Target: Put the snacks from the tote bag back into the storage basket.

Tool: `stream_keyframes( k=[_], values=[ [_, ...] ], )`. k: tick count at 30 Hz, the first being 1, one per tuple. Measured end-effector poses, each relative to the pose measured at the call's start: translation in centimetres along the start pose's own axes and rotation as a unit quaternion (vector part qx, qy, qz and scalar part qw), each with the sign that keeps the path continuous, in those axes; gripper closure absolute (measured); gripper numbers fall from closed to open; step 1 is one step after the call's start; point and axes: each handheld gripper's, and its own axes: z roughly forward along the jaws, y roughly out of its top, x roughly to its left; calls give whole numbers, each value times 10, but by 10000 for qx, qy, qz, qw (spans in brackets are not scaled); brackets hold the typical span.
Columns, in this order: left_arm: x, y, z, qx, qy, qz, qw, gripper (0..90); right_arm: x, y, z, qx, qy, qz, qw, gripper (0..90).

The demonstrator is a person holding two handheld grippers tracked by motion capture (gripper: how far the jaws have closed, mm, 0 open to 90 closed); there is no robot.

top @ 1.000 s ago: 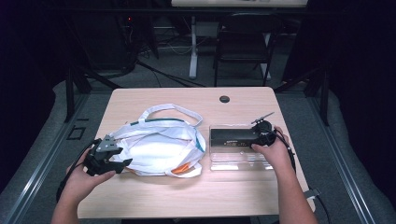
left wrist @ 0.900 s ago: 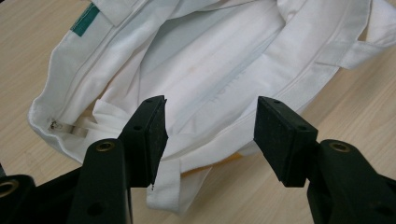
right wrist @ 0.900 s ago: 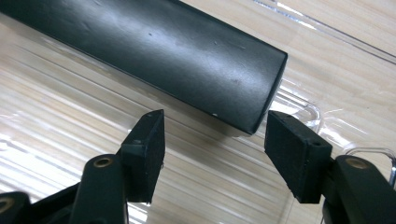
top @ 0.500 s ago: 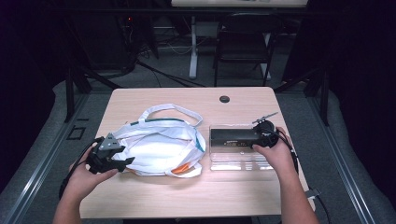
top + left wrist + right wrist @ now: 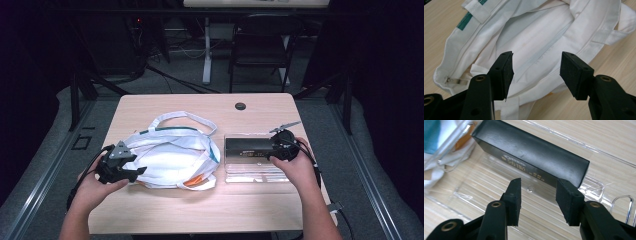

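Our right tongs (image 5: 537, 195) have just been closing, jaws apart and empty, above the black box (image 5: 531, 160) in the clear tray (image 5: 250, 172) by the bench's right edge; likely grasping next. Left tongs (image 5: 536, 72) gape open over the bag (image 5: 170, 160).
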Motion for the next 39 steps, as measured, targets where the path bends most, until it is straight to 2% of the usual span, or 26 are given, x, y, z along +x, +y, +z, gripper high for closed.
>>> stream_keyframes(
  k=[4, 12, 18, 25, 29, 34, 36, 38, 39],
  values=[
    [-1, 2, 1, -22, -37, 1, 10000, 441, 7, 0, -6, -103, 72, -11, 9999, 583],
    [-1, 7, 1, -125, -59, -7, 9999, 442, 25, 0, -18, -362, 302, -225, 9986, 611],
    [-2, 11, 5, -150, -81, 47, 9998, 442, 41, -1, -24, -541, 433, -491, 9964, 637],
    [-3, 16, 7, -184, -103, 56, 9998, 442, 64, -4, -31, -578, 621, -735, 9937, 651],
    [-3, 17, 10, -174, -120, 54, 9998, 444, 75, 0, -32, -561, 707, -795, 9927, 651],
    [-5, 19, 12, -207, -154, 58, 9997, 445, 86, 1, -29, -612, 913, -883, 9900, 652],
    [-5, 20, 12, -218, -154, 57, 9996, 446, 90, -1, -26, -574, 882, -946, 9899, 661],
    [-6, 19, 12, -231, -151, 49, 9996, 446, 95, -6, -22, -603, 945, -1015, 9885, 668],
    [-6, 19, 12, -232, -142, 46, 9996, 446, 98, -9, -20, -663, 1022, -1083, 9866, 670]
  ],
)
